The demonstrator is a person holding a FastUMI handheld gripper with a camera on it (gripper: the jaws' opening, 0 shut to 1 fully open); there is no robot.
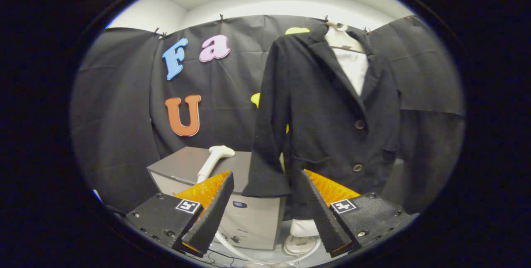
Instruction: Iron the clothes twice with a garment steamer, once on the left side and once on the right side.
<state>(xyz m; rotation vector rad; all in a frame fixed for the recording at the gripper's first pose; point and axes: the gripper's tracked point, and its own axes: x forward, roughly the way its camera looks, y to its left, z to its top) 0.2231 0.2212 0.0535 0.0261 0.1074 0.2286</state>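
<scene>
tool (265, 193) level, fingers apart, facing jacket (332, 123)

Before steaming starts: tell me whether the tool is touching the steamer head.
Apart. The gripper view shows the open tool holding nothing; the steamer head rests on its base unit beyond the fingers.

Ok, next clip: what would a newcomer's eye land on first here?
The dark jacket hanging on a mannequin over a white shirt, beyond the fingers. Beside its sleeve, a white steamer head rests on the grey steamer unit. The gripper is open, holding nothing.
</scene>
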